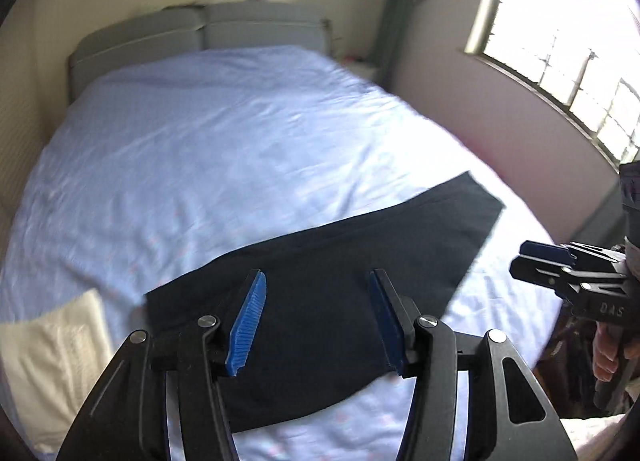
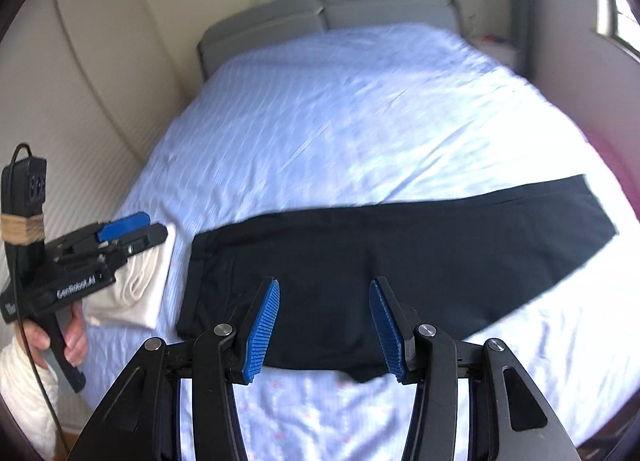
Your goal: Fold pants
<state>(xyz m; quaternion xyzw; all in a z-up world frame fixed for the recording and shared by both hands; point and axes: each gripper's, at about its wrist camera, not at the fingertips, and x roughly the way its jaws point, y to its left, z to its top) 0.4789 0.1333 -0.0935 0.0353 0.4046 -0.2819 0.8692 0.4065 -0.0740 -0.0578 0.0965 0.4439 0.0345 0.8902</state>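
Wide bed (image 2: 360,133) under a rumpled pale blue sheet, grey padded headboard (image 2: 328,17) against a cream wall, folded white cloth (image 2: 144,285) lying near the sheet's left edge, bright barred window (image 1: 560,41) on the right, dark curtain (image 1: 396,9) beside it

One pair of black pants (image 2: 384,261) lay on one bed (image 2: 340,113). One folded white cloth (image 2: 140,293) sat beside them. Two tongs were in view, the left tongs (image 1: 316,321) and the right tongs (image 2: 324,329), each with two blue pads. One window (image 1: 568,33) showed.
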